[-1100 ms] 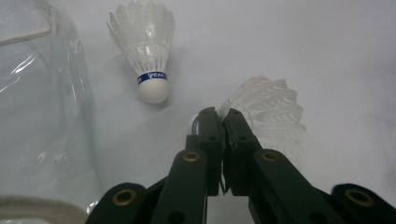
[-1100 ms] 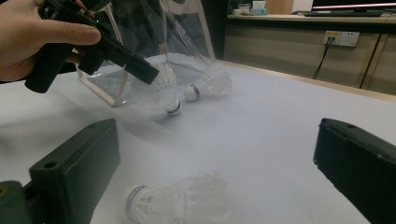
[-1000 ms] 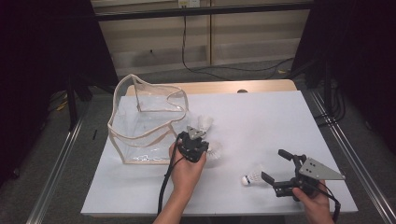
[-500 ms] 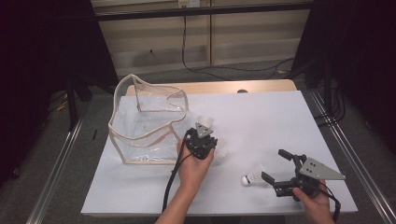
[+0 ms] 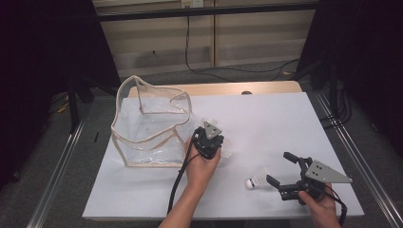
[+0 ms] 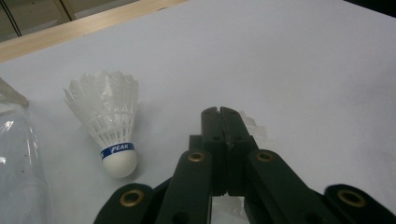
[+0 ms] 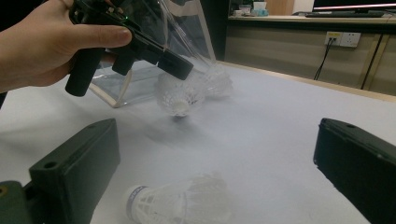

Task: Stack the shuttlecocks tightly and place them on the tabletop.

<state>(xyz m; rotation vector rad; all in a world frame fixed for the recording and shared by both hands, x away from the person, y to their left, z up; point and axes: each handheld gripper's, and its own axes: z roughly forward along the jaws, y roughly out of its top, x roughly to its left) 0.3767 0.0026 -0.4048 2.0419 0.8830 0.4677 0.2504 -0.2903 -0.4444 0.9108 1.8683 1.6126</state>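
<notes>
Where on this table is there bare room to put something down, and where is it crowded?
The far right of the white table is bare, from the wooden strip at the back down toward the right gripper. The near left corner below the clear bag is free too. It is crowded mid-table: the left gripper, shuttlecocks beside it, and another shuttlecock between the right jaws.

Looks like a lab recording bay: white worktop [image 5: 266, 118] on metal rails [image 5: 57, 171], dark curtains [image 5: 43, 57], wall sockets [image 7: 344, 39], trailing cables [image 5: 228, 70].
</notes>
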